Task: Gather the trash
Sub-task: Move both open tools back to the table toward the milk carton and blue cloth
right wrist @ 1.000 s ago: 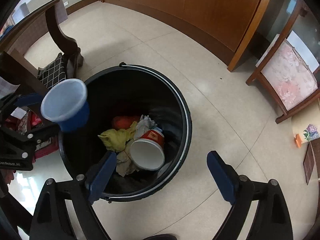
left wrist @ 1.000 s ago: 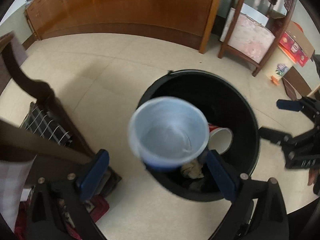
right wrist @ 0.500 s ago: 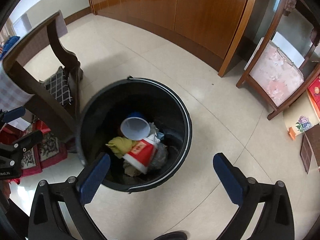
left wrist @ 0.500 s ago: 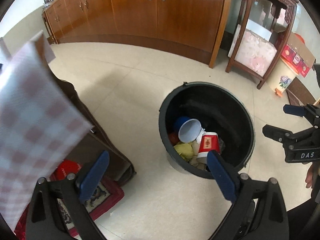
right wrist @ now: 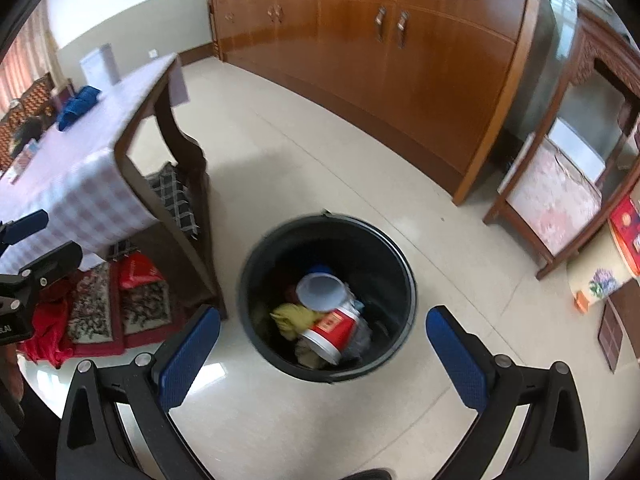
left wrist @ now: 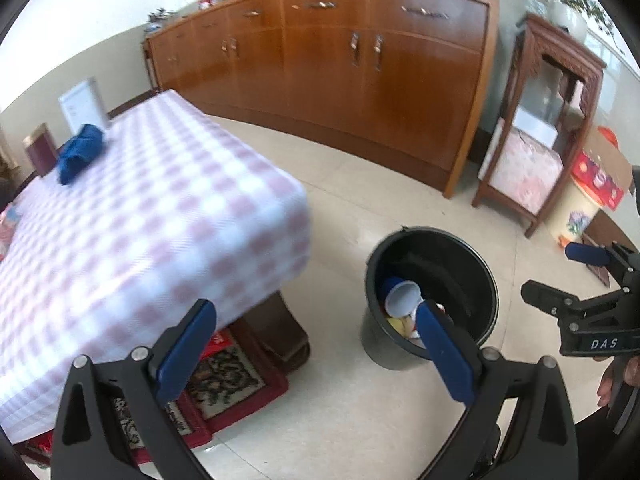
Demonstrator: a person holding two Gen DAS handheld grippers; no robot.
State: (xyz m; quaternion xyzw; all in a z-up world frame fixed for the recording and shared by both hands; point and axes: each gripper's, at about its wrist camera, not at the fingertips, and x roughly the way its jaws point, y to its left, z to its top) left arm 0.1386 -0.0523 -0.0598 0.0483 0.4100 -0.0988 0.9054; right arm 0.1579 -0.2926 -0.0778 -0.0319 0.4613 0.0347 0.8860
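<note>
Blue cup (right wrist: pixel 320 292) dropped into bin (right wrist: pixel 256 312) — below, beyond empty fingers (right wrist: pixel 188 360)

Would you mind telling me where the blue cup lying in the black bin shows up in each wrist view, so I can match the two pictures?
Left wrist view: the blue cup lies inside the black bin, lower right of centre, just above the gripper's right finger.
Right wrist view: the blue cup sits near the centre, in the bin, above a red cup.
Shared landmark: the wooden cabinet behind the bin.
</note>
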